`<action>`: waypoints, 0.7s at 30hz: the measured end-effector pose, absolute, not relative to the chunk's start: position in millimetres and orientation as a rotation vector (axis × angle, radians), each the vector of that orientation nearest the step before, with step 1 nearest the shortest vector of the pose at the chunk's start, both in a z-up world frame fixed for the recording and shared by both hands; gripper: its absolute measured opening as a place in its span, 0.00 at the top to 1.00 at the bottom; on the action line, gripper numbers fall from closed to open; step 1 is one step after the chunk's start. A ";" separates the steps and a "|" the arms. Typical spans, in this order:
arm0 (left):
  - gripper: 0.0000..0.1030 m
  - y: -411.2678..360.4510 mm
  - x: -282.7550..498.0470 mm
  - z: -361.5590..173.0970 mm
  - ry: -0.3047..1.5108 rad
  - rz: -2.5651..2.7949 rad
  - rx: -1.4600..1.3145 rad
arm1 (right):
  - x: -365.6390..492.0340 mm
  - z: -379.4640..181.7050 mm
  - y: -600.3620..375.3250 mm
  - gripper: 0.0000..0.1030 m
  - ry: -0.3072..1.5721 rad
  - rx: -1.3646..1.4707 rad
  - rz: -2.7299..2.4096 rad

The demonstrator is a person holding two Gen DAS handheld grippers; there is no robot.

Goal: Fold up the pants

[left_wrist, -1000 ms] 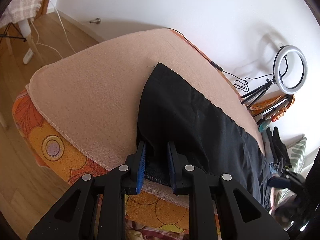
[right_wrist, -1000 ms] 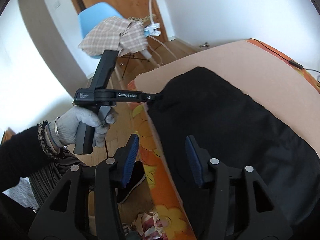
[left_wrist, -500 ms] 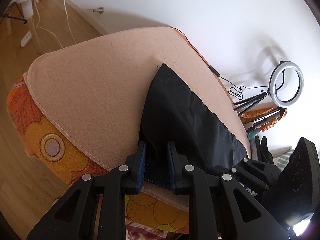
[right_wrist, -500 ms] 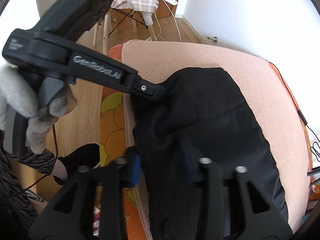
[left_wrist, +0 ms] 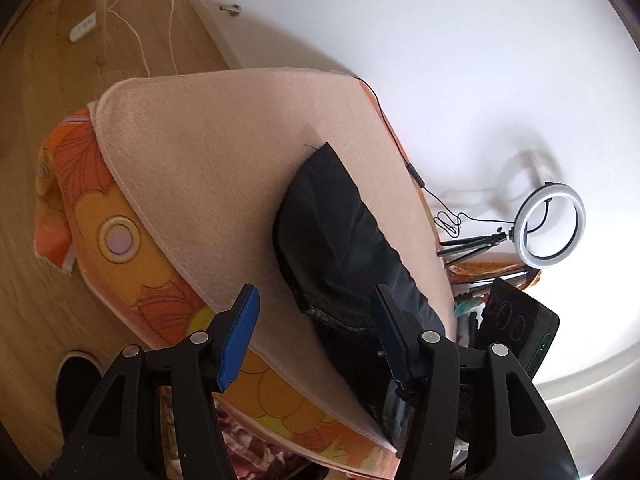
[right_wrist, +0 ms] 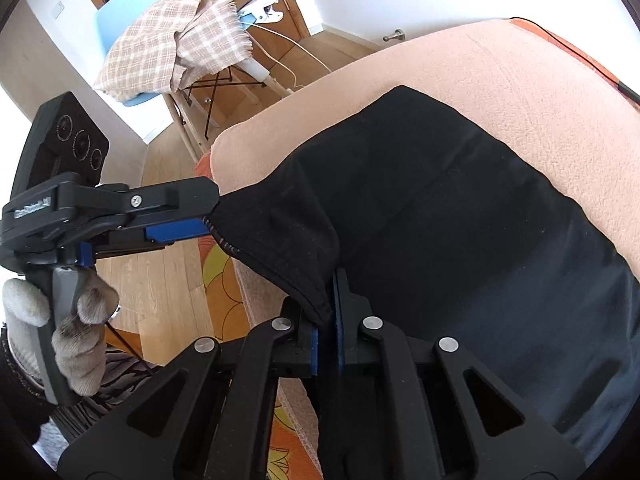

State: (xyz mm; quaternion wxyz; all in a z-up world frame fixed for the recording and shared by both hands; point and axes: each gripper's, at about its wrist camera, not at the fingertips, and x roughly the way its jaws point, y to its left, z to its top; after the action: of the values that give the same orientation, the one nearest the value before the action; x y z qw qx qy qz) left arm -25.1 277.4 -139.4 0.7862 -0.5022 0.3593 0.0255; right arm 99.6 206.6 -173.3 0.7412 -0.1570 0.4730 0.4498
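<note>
Black pants (right_wrist: 440, 220) lie on a peach blanket (right_wrist: 500, 80); in the left wrist view the pants (left_wrist: 332, 232) run away toward the far right. My left gripper (left_wrist: 314, 332) has its jaws opening: the waistband corner lies between the blue pads, which do not press on it. From the right wrist view the left gripper (right_wrist: 208, 216) sits at the pants' left edge, held by a gloved hand (right_wrist: 80, 340). My right gripper (right_wrist: 326, 336) is shut on a raised fold of the pants' near edge. The right gripper's body (left_wrist: 516, 320) shows at the far right.
The blanket covers an orange flowered cloth (left_wrist: 120, 240) that hangs over the table edge. A ring light on a tripod (left_wrist: 552, 224) stands by the white wall. A blue chair with a checked cloth (right_wrist: 172, 40) and cables are on the wooden floor (left_wrist: 40, 120).
My left gripper's jaws spread apart and let go of the waistband. My right gripper came down onto the pants' near edge and shut on it.
</note>
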 end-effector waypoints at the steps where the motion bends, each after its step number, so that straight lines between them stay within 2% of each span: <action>1: 0.45 275.1 -22.8 -138.7 0.772 0.050 -1.084 | 99.3 -173.6 205.6 0.94 1.037 -0.345 0.987; 12: 0.46 270.2 -4.8 -155.9 0.791 0.075 -1.103 | 107.8 -177.4 210.5 0.94 1.062 -0.268 1.000; 15: 0.49 270.0 -2.2 -152.4 0.782 0.091 -1.046 | 104.0 -175.0 200.8 0.87 1.073 -0.247 1.013; 17: 0.58 269.5 -0.2 -152.2 0.779 0.111 -1.015 | 98.9 -172.0 189.2 0.81 1.068 -0.237 1.016; 18: 0.70 269.0 0.8 -152.1 0.781 0.117 -1.000 | 97.0 -169.9 181.2 0.80 1.065 -0.227 1.013; 19: 0.77 268.0 2.0 -152.0 0.784 0.122 -0.976 | 95.6 -167.2 171.7 0.76 1.063 -0.209 1.010; 21: 0.84 265.3 3.1 -147.2 0.773 0.140 -0.904 | 95.3 -162.8 158.5 0.70 1.060 -0.168 1.006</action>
State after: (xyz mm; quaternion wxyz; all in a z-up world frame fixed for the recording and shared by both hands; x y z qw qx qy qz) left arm 3.1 265.3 -147.2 0.8259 -0.4257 0.3639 0.0659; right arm 95.3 158.5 -162.8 0.7413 -0.0767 0.4836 0.4590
